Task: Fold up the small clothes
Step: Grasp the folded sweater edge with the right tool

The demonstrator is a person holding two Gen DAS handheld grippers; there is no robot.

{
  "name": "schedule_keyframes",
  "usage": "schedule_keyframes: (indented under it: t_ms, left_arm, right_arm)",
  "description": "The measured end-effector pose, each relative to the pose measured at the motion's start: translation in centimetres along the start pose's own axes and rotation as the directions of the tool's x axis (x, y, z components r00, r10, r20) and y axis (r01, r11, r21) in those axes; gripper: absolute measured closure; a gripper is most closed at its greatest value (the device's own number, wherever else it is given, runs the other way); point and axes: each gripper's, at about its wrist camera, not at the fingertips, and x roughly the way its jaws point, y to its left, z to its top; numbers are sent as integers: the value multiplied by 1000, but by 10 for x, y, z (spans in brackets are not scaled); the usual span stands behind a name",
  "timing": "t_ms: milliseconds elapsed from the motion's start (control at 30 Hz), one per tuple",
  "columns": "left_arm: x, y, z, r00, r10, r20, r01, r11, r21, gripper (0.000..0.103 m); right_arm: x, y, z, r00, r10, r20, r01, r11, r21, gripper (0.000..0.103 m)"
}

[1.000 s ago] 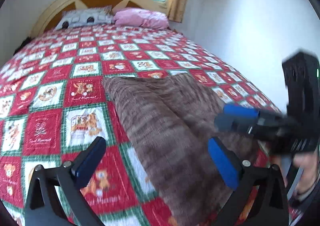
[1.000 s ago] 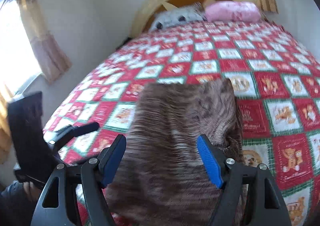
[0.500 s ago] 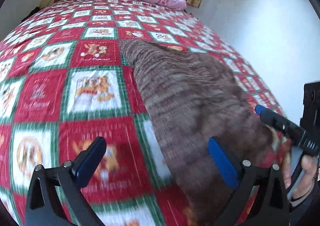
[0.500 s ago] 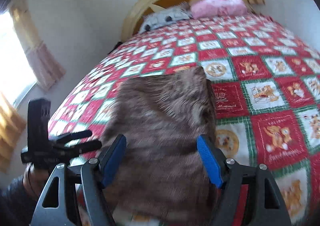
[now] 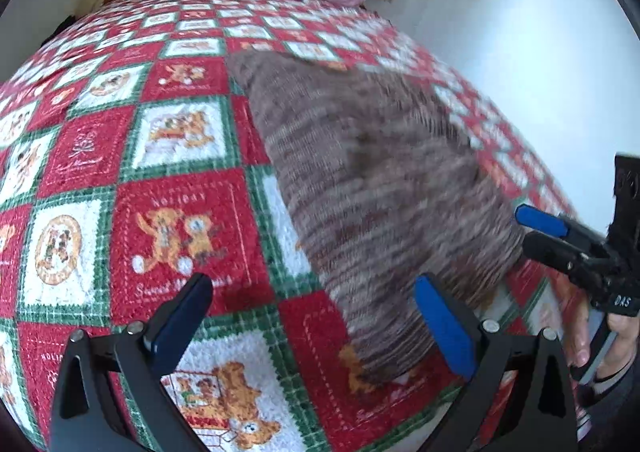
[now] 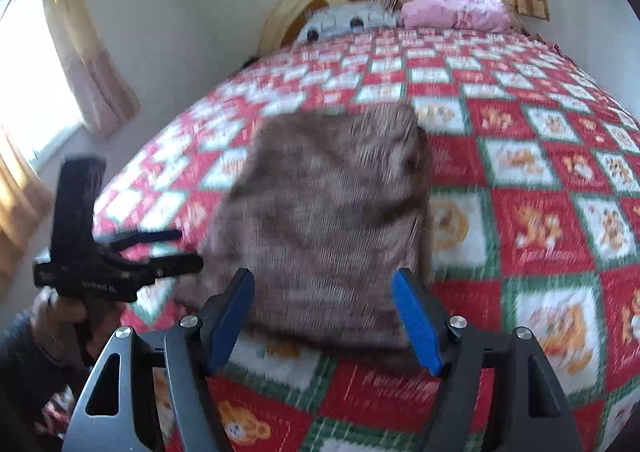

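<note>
Both grippers had been lowered nearer the bed. The brown knit garment lay ahead between the right gripper's spread, empty jaws, lengthwise away; the left gripper, likewise spread, was offset beside it.

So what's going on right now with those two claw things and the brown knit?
Left gripper open, empty. Right gripper open, empty. Brown knit garment lying on the quilt, near the bed's foot. Nothing on top of it.

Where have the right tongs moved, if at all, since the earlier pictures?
Yes: the right tongs have drawn back from over the brown knitted garment to just past its right edge.
</note>
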Motion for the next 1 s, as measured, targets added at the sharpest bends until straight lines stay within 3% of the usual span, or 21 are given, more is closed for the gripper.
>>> schedule_keyframes:
  t_ms: [233,467,1000]
  left_arm:
    - [17,-6,12,999,37,-12,-37,999,-19,0]
    - [33,-12,12,996,87,-15,-87,996,9,0]
    - [38,-17,9,992,123,-2,-122,990,66,0]
  right_arm:
    - [17,-51,55,998,-5,57,-3,991,136,30]
    - [60,-96,82,999,43,19,-46,965,260,30]
    - [121,-106,97,995,70,-71,-52,973,225,31]
